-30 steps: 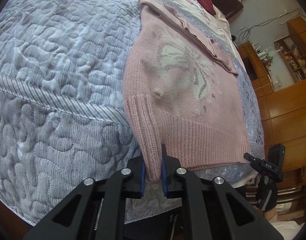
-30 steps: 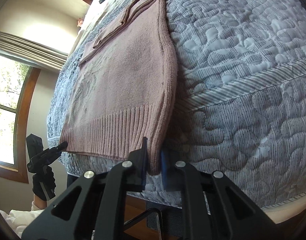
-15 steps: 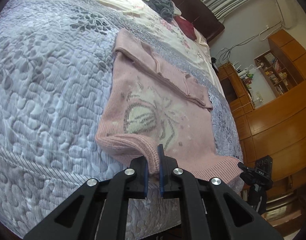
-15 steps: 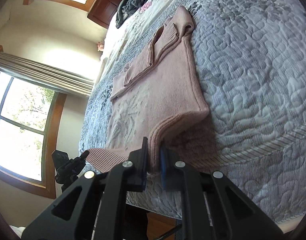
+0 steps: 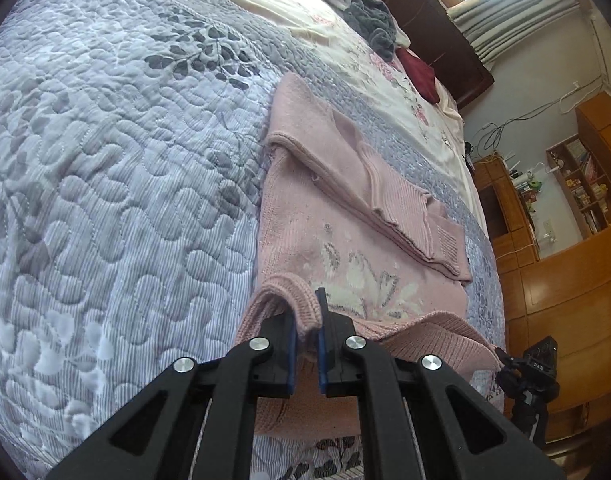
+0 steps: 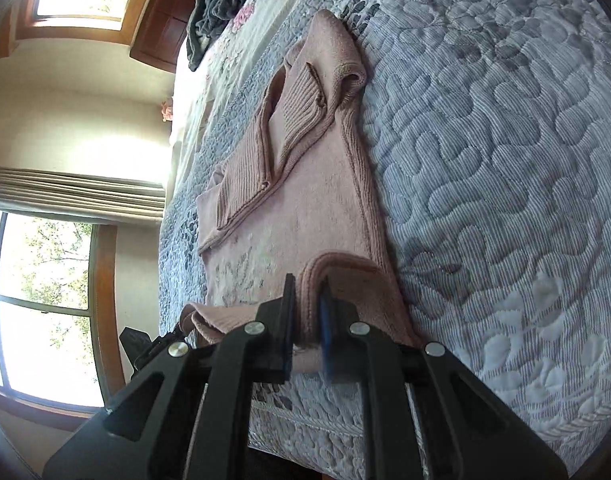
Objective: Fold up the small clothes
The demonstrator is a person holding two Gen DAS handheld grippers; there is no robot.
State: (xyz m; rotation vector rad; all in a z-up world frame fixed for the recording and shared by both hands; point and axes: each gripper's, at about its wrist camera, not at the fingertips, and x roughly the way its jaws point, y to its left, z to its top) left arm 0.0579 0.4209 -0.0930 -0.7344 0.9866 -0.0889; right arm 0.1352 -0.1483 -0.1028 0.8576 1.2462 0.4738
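The pink sweater (image 5: 345,216) lies on the quilted bed (image 5: 105,160), its sleeves folded across the chest ahead of the fingers. The left gripper (image 5: 306,312) is clamped on one hem corner and the right gripper (image 6: 307,300) on the other, both corners lifted and doubled over the sweater's body. Beyond the sweater, a grey clothes pile (image 5: 365,12) sits near the headboard (image 5: 445,40)

Hidden behind the left gripper (image 5: 305,322): the lifted hem of the pink sweater (image 5: 337,216). Cut off at lower right: a black tripod-like stand (image 5: 533,380). Too small to read: shelf contents (image 5: 585,184), right.
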